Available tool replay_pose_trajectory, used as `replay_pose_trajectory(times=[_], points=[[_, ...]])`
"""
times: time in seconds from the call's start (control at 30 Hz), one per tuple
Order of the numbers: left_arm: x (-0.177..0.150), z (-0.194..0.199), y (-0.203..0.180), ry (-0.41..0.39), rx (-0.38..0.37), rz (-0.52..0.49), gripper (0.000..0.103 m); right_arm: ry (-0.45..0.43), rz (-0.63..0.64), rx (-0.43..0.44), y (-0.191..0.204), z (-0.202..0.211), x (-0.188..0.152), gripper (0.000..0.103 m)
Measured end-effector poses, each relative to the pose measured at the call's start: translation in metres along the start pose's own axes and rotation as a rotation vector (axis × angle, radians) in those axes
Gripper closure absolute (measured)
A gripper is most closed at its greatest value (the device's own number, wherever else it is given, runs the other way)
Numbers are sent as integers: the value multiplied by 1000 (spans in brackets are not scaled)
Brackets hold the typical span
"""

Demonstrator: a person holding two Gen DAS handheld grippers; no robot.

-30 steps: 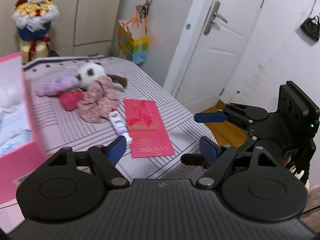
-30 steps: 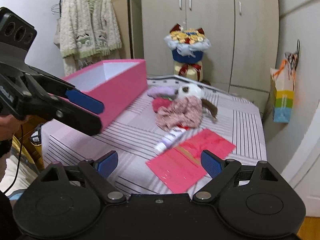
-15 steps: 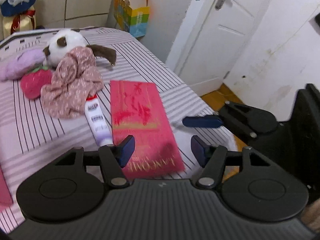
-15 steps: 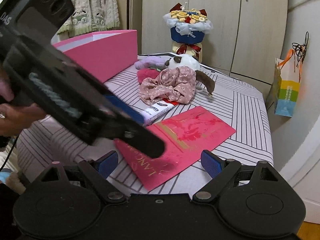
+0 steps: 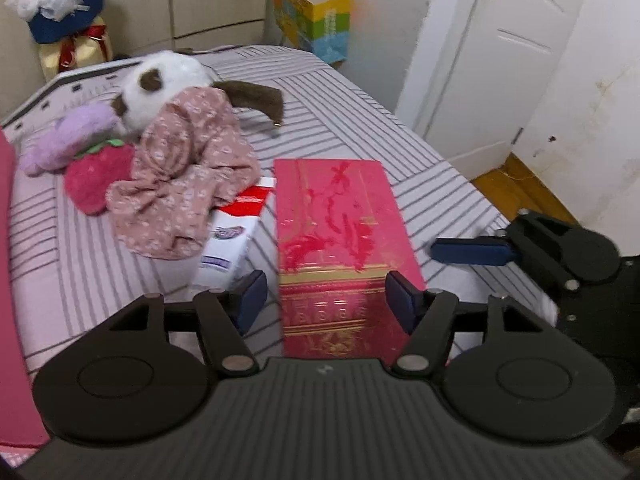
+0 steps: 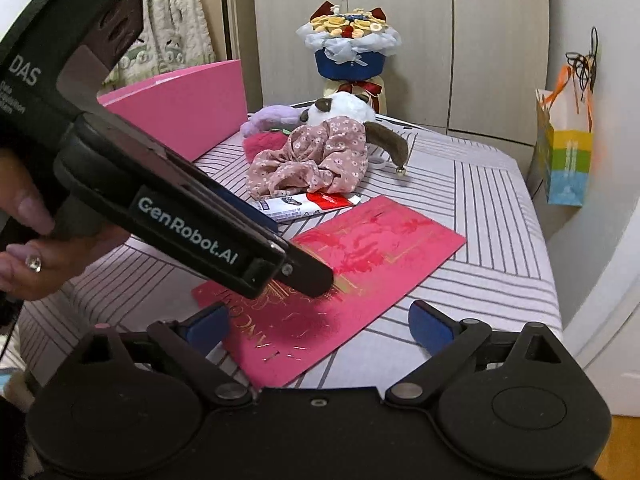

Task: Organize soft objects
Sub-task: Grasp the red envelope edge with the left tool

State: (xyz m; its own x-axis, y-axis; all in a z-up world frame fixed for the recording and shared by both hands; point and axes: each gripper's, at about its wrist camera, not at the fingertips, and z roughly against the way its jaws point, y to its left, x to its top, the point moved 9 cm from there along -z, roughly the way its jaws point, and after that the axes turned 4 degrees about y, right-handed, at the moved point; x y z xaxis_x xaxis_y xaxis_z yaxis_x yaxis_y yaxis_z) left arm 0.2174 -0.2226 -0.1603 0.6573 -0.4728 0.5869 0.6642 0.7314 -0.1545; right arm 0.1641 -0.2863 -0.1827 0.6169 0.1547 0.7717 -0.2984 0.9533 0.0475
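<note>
While both claws hang low over a bed (image 5: 400, 128) covered in a pale sheet with thin dark stripes, the soft things lie in a loose heap toward its far end: a fluffy white plush dog (image 5: 168, 76) with brown patches and a long brown ear, a crumpled pink floral cloth (image 5: 188, 176) draped over its body, a fuzzy red strawberry plush (image 5: 96, 180) with a green leaf top, and a lilac plush (image 5: 68, 140) just beside it. A white and red tube (image 5: 236, 232), smooth and flattened, pokes out from under the cloth. Next to it lies a flat, stiff-looking rectangular red envelope (image 5: 340, 224) with gold printed bands and darker red brushwork. A glossy pink box (image 6: 188, 100) with straight walls stands at the left side of the bed. The left claw (image 5: 324, 296) points steeply down at the near end of the envelope; its blue-padded jaws are partly apart and widening, straddling the envelope's width, with nothing gripped. A person's hand (image 6: 36, 248) wraps its black handle, seen in the right wrist view. The right claw (image 6: 320, 328) tilts down less steeply over the envelope's near corner, its jaws spread wide and opening, holding nothing. A paper gift bag (image 6: 564, 148) hangs by the wall, and a wrapped bouquet (image 6: 348, 48) stands behind the bed.
</note>
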Motion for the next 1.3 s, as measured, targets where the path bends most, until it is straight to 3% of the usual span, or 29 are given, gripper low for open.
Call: replay_pose_trajectory(times=[0.1, 0.2, 0.33, 0.4, 0.43, 0.57, 0.8, 1.3], points=[[3, -4, -1, -3, 4, 8, 35, -14, -7, -1, 2, -3, -2, 0], [2, -6, 2, -15, 68, 17, 25, -35, -31, -24, 6, -4, -2, 0], [4, -9, 0, -10, 52, 40, 19, -52, -60, -63, 12, -6, -2, 0], [5, -8, -5, 13, -16, 62, 18, -60, -64, -73, 14, -8, -1, 0], [6, -6, -8, 34, -59, 72, 19, -63, -64, -77, 14, -9, 0, 0], [8, -3, 0, 54, -110, 125, 26, -90, -93, -67, 10, -8, -1, 0], [3, 4, 1, 64, -212, 198, 26, -115, -97, -93, 5, -8, 1, 4], [4, 21, 5, -17, -278, 255, 29, -108, -141, -81, 3, -10, 4, 0]])
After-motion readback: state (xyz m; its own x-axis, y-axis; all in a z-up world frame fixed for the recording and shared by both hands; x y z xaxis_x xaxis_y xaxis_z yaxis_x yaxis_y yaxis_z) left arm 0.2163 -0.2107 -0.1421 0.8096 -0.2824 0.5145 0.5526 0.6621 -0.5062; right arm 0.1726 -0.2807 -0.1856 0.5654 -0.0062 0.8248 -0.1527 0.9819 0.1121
